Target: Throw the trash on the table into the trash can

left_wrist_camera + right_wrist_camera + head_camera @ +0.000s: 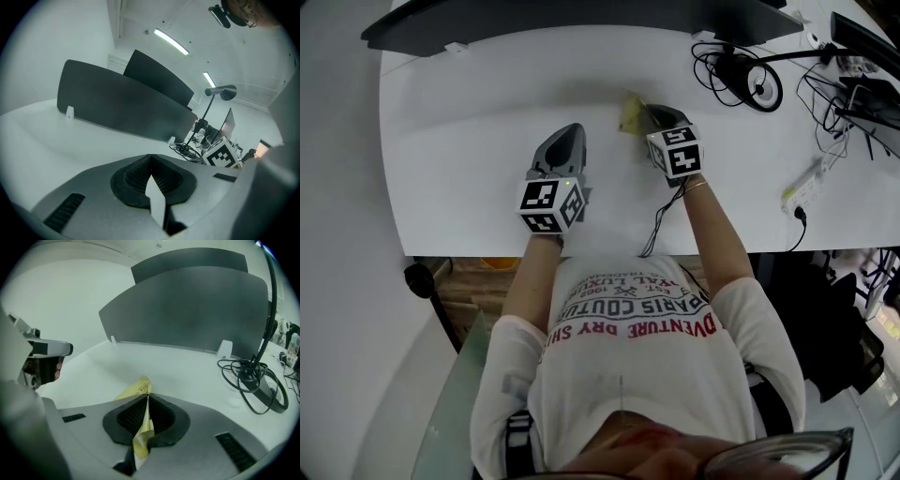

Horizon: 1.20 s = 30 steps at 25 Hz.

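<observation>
A yellow wrapper (136, 390) is pinched between the pads of my right gripper (148, 395); its crumpled end sticks out past the tips and another part hangs down between the jaws. In the head view that wrapper (630, 112) shows just left of the right gripper (649, 111), low over the white table (469, 141). My left gripper (151, 157) is shut on a thin white scrap (155, 199) that stands edge-on between its pads. In the head view the left gripper (572, 129) sits left of the right one, nearer the table's front edge.
A dark partition (581, 19) runs along the table's far edge. At the back right stand a lamp base with coiled cables (750, 80) and a white power strip (802, 187). Monitors and more cables crowd the far right.
</observation>
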{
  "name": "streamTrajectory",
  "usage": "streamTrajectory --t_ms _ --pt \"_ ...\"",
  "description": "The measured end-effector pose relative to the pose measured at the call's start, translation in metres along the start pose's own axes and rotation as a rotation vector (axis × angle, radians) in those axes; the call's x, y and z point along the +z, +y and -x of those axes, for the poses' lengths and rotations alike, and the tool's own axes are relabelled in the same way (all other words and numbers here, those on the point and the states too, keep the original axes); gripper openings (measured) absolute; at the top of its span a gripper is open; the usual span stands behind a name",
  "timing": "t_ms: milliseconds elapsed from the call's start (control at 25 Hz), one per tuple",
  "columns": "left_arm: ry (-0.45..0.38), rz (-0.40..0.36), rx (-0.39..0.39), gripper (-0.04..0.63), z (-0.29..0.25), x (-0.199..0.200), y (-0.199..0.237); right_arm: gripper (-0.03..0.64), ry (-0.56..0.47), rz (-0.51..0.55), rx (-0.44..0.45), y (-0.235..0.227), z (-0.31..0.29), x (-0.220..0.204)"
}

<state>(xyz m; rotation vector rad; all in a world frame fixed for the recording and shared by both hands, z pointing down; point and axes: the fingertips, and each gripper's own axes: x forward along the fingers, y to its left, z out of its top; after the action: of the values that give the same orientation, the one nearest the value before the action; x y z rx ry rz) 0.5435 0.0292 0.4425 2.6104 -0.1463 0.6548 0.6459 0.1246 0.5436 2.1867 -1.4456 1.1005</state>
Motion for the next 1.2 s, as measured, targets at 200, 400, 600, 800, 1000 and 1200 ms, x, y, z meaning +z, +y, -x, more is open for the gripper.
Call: streamTrajectory --t_ms 200,400,600,800,1000,1200 --pt "-0.064 0.024 0.062 0.023 0.034 0.004 0.011 0.031 -0.071 0.052 0.083 0.042 0.011 0.03" --pt "-0.148 0.079 0.172 0.023 0.094 0.004 0.041 0.031 -0.131 0.155 0.204 0.121 0.018 0.061" --pt "-0.231 0.14 0.329 0.023 0.195 -0.012 0.086 0.032 -0.125 0.282 0.35 0.237 0.011 0.072" --pt "-0.307 0.218 0.474 0.023 0.309 -0.047 0.138 0.032 -0.103 0.378 0.472 0.366 0.01 0.057" --pt "-0.374 0.3 0.623 0.023 0.439 -0.098 0.186 0.032 -0.062 0.493 0.595 0.512 0.017 0.016" --pt "-0.408 0.4 0.772 0.023 0.553 -0.169 0.224 0.032 0.005 0.595 0.739 0.654 0.019 -0.044"
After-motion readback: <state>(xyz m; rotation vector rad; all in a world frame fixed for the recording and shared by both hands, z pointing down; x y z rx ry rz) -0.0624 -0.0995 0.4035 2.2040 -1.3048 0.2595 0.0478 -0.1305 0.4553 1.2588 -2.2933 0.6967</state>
